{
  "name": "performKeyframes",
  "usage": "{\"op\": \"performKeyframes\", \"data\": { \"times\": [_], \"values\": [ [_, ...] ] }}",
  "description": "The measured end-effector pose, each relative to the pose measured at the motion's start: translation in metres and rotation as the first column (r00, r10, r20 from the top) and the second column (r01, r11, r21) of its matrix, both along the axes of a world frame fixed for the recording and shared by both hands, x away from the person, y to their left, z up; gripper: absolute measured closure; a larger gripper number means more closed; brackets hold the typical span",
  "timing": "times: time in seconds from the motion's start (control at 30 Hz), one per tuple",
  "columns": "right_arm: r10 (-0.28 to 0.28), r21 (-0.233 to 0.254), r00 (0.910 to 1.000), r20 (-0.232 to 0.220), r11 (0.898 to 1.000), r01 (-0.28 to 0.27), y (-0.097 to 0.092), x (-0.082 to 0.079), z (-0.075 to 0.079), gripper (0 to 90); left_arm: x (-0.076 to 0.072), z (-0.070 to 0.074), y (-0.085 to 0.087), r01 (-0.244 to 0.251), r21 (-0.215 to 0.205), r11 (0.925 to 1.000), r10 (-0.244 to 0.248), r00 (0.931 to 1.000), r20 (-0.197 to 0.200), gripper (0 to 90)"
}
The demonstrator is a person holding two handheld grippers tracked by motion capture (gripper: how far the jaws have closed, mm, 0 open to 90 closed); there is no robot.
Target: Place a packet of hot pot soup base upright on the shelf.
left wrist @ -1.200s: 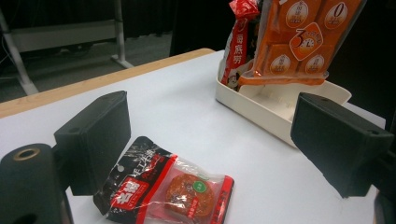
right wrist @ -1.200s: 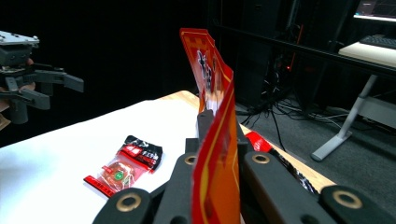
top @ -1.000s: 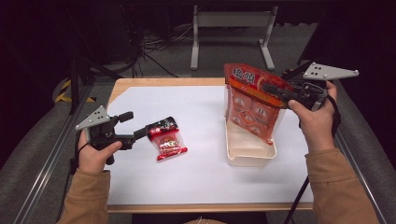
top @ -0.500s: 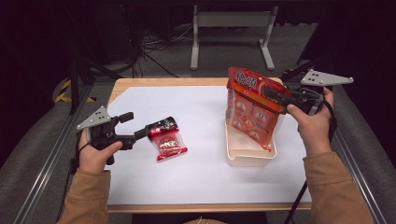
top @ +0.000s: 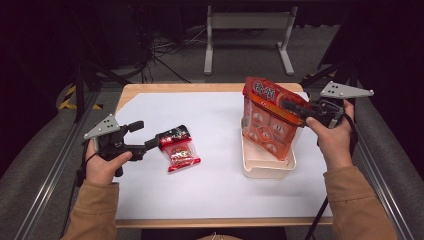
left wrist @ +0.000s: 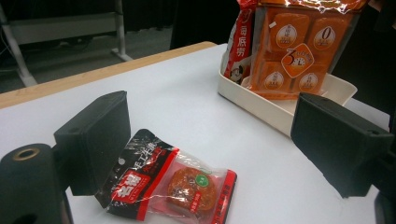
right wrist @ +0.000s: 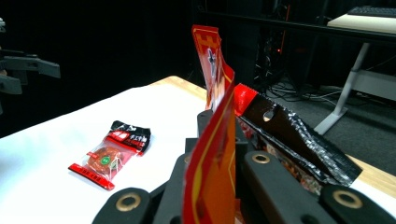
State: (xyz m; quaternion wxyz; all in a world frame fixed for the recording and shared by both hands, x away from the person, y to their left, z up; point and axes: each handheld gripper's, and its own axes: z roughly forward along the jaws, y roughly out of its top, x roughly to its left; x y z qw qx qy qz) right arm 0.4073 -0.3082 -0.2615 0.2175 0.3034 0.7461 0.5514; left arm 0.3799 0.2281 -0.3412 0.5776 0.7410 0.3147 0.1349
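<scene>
A small red and black snack packet (top: 179, 151) lies flat on the white sheet left of centre. My left gripper (top: 161, 141) is open beside it; in the left gripper view the packet (left wrist: 173, 182) rests against the left jaw, with the right jaw far off it (left wrist: 217, 140). A large orange bag of snacks (top: 265, 122) stands tilted in a white tray (top: 265, 169) at the right. My right gripper (top: 289, 106) is shut on the bag's top edge (right wrist: 212, 93), jaws pinching the foil (right wrist: 217, 140). The small packet (right wrist: 109, 154) lies beyond.
The white sheet (top: 220, 200) covers most of a wooden table. Grey padded ledges with metal rails (top: 45, 180) run along both sides. A white desk frame (top: 247, 30) and cables stand on the floor beyond the far edge.
My right gripper has sunk a little with the orange bag, setting it lower into the tray. The left gripper and the small packet have stayed put.
</scene>
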Motion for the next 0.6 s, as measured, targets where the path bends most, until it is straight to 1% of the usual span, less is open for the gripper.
{"op": "performKeyframes", "data": {
  "times": [0.27, 0.33, 0.4, 0.43, 0.6],
  "values": [
    [0.019, 0.018, 0.9998, -0.010, 1.000, -0.019, -0.002, -0.001, -0.006, 89.5, 0.001, -0.001, -0.001, 0.001, 0.004, 1.0000, -0.001, 1.0000, -0.002, 13.1],
    [0.020, 0.003, 0.9998, -0.006, 1.000, -0.020, -0.002, -0.002, -0.007, 89.6, 0.001, -0.001, -0.001, 0.002, 0.006, 1.0000, -0.002, 1.0000, 0.000, 13.1],
    [0.022, 0.000, 0.9997, -0.007, 1.000, -0.022, -0.001, -0.002, -0.008, 89.5, 0.002, -0.001, -0.001, 0.003, 0.005, 1.0000, -0.003, 1.0000, -0.001, 13.1],
    [0.025, -0.006, 0.9996, -0.013, 1.000, -0.025, -0.001, -0.002, -0.010, 89.6, 0.002, -0.001, -0.002, 0.003, 0.001, 1.0000, -0.003, 1.0000, -0.005, 13.1],
    [0.029, -0.017, 0.9992, -0.029, 0.999, -0.030, -0.001, -0.001, -0.014, 89.5, 0.003, -0.001, -0.003, 0.005, 0.004, 1.0000, -0.005, 1.0000, 0.001, 13.1]
  ]
}}
